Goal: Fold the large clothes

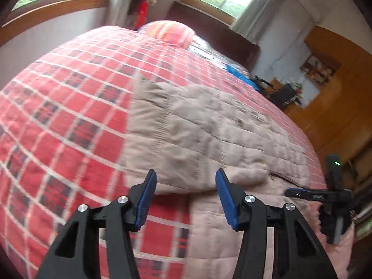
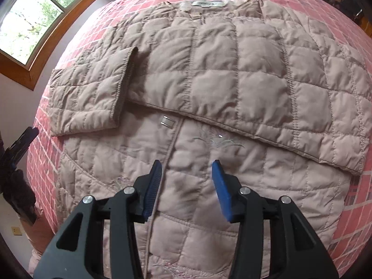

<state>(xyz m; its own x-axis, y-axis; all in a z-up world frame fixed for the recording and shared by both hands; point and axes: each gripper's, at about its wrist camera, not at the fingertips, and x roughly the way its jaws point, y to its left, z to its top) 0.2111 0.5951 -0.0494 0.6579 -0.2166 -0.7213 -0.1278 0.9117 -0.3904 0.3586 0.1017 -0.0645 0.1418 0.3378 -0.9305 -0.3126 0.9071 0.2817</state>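
A pale pink quilted jacket (image 2: 232, 74) lies spread on a bed covered by a red checked bedspread (image 1: 69, 107). In the right wrist view its upper half is folded down over the lower half, so the inner collar label (image 2: 208, 4) faces up at the far edge and the folded hem runs slantwise across the middle. One sleeve (image 2: 88, 90) is folded in at the left, its cuff edge lying beside the body panel. A small metal clasp (image 2: 167, 122) shows on the lower layer just below the fold, next to the front seam.

The right hand-held gripper (image 2: 187, 190) hovers over the near part of the jacket with its blue pads (image 2: 222, 190) spread apart and nothing between them; the front seam runs under its left finger. Whether it touches the cloth cannot be told.

The left hand-held gripper (image 1: 184, 200) is also open and empty, held at the near left edge of the jacket, where the folded cloth meets the bedspread. That view is blurred. The other hand-held gripper shows at its right edge over the jacket's near right part.

A striped pillow (image 1: 169, 32) lies at the far end of the bed, and a blue cloth (image 1: 239, 73) at the far right.
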